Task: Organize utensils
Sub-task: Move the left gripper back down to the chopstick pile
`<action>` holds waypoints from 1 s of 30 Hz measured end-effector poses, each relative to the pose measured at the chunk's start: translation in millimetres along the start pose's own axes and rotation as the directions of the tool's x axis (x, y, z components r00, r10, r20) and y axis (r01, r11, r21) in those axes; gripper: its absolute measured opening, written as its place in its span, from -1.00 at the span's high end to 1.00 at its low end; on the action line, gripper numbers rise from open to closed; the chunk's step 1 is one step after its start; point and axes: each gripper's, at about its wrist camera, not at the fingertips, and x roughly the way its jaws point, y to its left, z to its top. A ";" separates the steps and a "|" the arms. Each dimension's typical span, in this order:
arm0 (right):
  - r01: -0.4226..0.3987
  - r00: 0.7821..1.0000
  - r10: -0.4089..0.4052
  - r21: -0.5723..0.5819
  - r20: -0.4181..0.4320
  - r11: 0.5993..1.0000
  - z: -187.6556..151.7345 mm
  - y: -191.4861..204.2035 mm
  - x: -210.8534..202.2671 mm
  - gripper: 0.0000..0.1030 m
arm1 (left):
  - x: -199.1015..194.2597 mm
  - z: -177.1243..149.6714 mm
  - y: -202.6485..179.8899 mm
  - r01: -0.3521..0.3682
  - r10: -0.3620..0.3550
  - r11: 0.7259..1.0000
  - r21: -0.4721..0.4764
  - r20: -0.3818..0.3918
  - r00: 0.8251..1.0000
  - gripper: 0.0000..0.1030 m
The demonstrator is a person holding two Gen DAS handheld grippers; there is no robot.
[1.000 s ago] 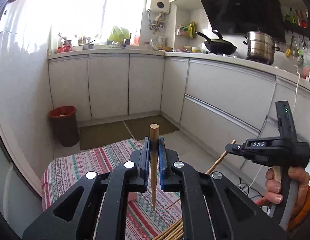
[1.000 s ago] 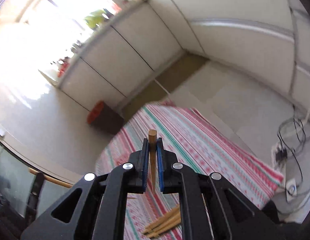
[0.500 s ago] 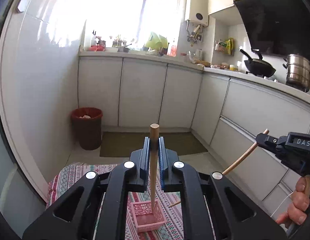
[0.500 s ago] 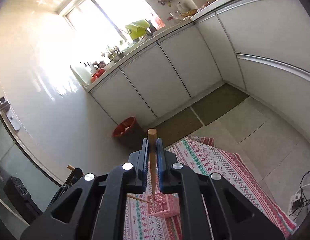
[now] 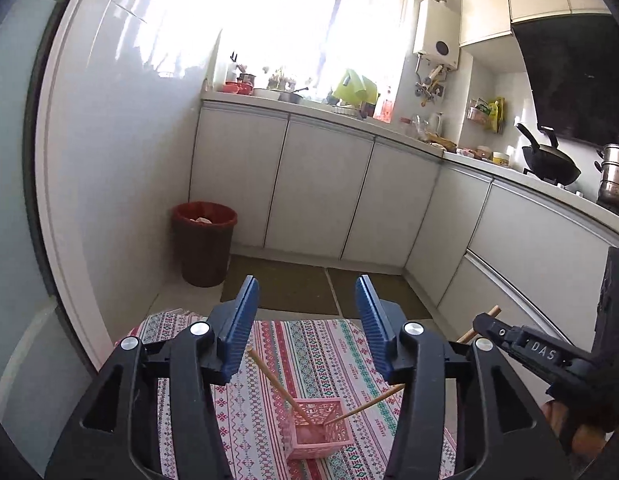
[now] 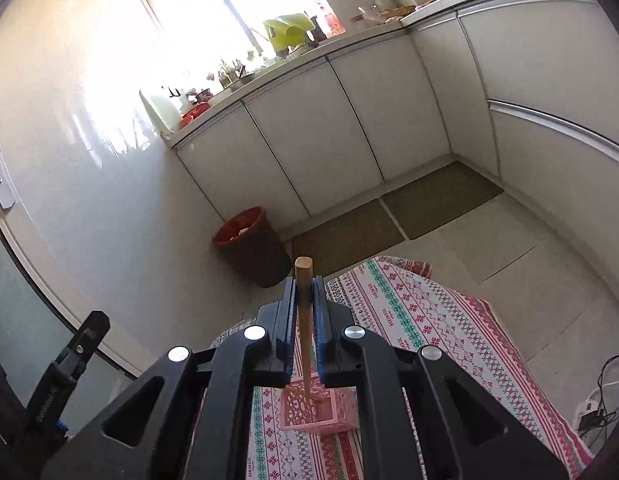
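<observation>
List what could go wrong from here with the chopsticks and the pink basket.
1. The small pink basket looks light; the leaning chopstick that the left claw, its jaws just opened, let go may tip it.
2. The right claw grips its chopstick near the top; the long free tip could nudge the basket or miss it.

Your left gripper (image 5: pixel 307 320) is black moulded plastic with triangular cut-outs, silver screw heads and ribbed blue pads; your right gripper (image 6: pixel 303 304) matches it; seen beside the left gripper, its black housing carries white "DAS" lettering.
</observation>
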 end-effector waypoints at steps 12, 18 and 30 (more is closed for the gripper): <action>0.035 0.999 -0.036 0.028 0.034 0.999 -1.4 -22.3 -12.9 -0.41 | -5.0 1.2 -18.7 0.023 -0.020 0.997 0.067 -0.035 0.999 -0.25; 0.107 0.993 -0.108 0.024 0.043 0.994 -6.2 -45.3 -40.9 -0.75 | -3.5 -22.5 -39.1 0.053 -0.042 0.994 0.098 -0.114 0.993 -0.66; 0.381 0.911 -0.383 -0.038 -0.153 0.924 -39.9 -139.2 -80.5 -0.87 | 55.5 -157.3 -127.5 0.391 -0.059 0.857 0.337 -0.688 0.724 -0.86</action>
